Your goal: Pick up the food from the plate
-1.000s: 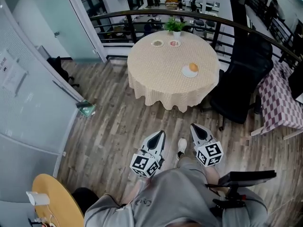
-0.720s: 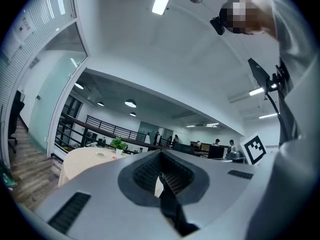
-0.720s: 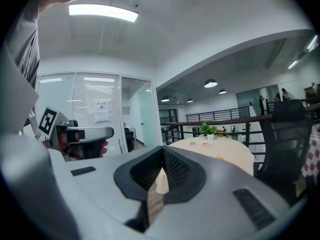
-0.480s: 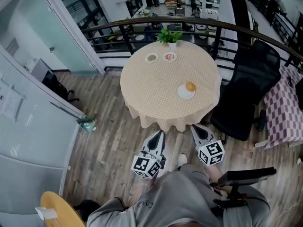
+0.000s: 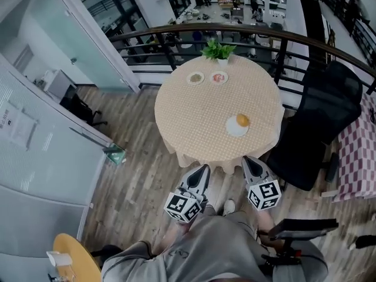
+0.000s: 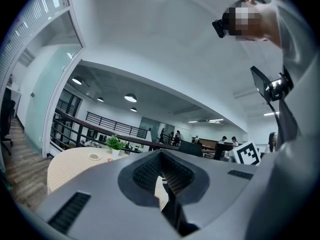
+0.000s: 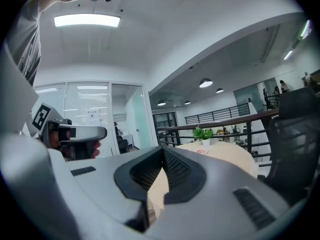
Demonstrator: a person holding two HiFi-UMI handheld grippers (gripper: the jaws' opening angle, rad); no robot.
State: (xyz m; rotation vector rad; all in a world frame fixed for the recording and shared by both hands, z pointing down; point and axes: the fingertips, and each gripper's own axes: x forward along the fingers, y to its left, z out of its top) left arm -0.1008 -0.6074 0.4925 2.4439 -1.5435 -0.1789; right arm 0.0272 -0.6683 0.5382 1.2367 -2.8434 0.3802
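A round orange-brown piece of food (image 5: pixel 242 120) lies on a white plate (image 5: pixel 234 128) on the near right part of a round table with a beige cloth (image 5: pixel 200 113). Both grippers are held level just short of the table's near edge, apart from the plate. My left gripper (image 5: pixel 203 169) is shut and holds nothing; its jaws meet at the tip (image 6: pixel 161 153). Directly below the plate in the head view, my right gripper (image 5: pixel 248 160) is also shut and empty (image 7: pixel 163 150). The plate is hidden in both gripper views.
Two small dishes (image 5: pixel 196 77) (image 5: pixel 218 77) and a potted plant (image 5: pixel 218 50) stand at the table's far side. A black office chair (image 5: pixel 320 128) is close on the right, with a checkered cloth (image 5: pixel 359 151) beyond. A dark railing (image 5: pixel 147 35) runs behind, and a glass wall (image 5: pixel 53 110) is on the left.
The person has walked toward the table, so it now lies just ahead of both gripper tips. Both grippers have stayed shut and side by side.
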